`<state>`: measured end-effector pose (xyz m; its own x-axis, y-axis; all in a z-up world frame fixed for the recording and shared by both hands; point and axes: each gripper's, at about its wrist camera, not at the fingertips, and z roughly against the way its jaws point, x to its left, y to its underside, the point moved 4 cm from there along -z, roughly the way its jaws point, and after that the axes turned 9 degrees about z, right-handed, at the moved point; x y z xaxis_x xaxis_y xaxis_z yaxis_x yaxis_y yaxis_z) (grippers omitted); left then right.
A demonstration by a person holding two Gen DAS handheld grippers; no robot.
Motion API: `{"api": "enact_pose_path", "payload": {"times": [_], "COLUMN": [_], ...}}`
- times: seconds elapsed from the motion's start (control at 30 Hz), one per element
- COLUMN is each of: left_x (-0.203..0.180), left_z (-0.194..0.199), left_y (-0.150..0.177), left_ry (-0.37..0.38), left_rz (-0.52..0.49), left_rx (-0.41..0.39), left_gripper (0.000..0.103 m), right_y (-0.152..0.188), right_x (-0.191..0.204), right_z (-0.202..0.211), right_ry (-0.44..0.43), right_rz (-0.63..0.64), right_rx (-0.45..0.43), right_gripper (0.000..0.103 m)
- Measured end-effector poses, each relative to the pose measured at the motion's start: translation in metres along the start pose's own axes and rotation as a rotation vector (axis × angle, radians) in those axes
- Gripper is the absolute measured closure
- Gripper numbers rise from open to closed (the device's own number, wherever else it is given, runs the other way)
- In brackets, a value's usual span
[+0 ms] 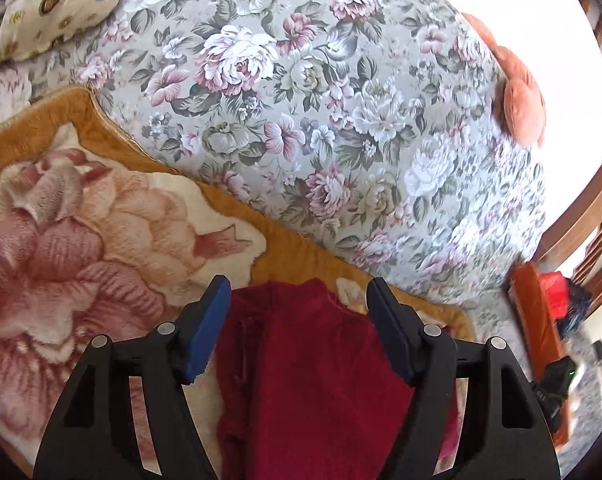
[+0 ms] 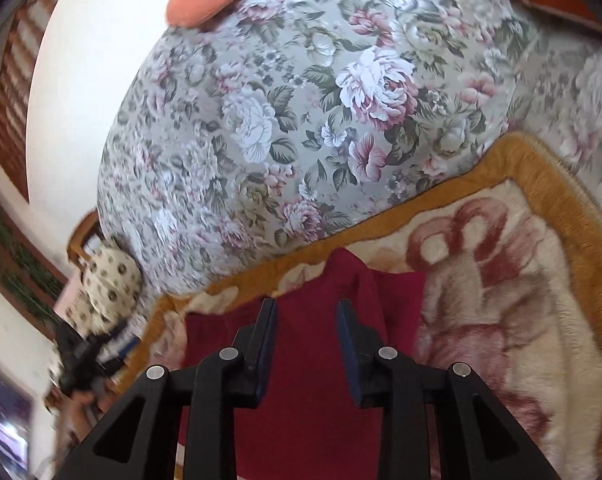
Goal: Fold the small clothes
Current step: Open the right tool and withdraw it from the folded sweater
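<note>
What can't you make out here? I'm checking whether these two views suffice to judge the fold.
- Red garment: left wrist view, lower part hidden by the left gripper and cut by the bottom edge.
- Red garment's near end: right wrist view, hidden by the right gripper.
- Dark clutter: right wrist view, blurred.

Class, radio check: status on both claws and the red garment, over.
Left claw open, nothing gripped. Right claw open, empty. Red garment lying on the plush blanket, folded over. Nothing in the way.
</note>
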<state>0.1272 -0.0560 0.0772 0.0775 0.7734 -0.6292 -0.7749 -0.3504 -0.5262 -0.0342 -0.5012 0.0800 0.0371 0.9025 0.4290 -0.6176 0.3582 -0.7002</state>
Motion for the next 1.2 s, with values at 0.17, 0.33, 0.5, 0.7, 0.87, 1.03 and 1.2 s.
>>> {"api": "enact_pose_path", "payload": {"times": [0.17, 0.33, 0.5, 0.7, 0.87, 1.03, 1.2], "left_x": [-0.045, -0.077, -0.033, 0.009, 0.001, -0.019, -0.039], "left_z": [-0.036, -0.098, -0.157, -0.162, -0.167, -0.120, -0.040], "left_y": [0.039, 0.051, 0.044, 0.050, 0.045, 0.039, 0.085], "left_ry": [-0.076, -0.189, -0.382, -0.307, -0.310, -0.289, -0.121], "left_rz": [-0.230, -0.371, -0.285, -0.160, -0.175, -0.200, -0.241], "left_rx": [0.049, 0.059, 0.132, 0.104, 0.139, 0.127, 0.052], "left_gripper": [0.033, 0.047, 0.052, 0.048, 0.042, 0.042, 0.042], "right_y": [0.003, -0.022, -0.027, -0.008, -0.010, -0.028, 0.008], "right_x": [0.016, 0.030, 0.004, -0.023, -0.033, -0.003, 0.060], "right_z": [-0.021, -0.072, -0.137, -0.171, -0.175, -0.132, -0.069], "right_ry": [0.272, 0.323, 0.385, 0.429, 0.408, 0.420, 0.283], "right_rz": [0.270, 0.363, 0.278, 0.276, 0.233, 0.233, 0.335], "right_rx": [0.086, 0.124, 0.222, 0.241, 0.266, 0.236, 0.156], "right_gripper": [0.074, 0.074, 0.076, 0.071, 0.069, 0.069, 0.069]}}
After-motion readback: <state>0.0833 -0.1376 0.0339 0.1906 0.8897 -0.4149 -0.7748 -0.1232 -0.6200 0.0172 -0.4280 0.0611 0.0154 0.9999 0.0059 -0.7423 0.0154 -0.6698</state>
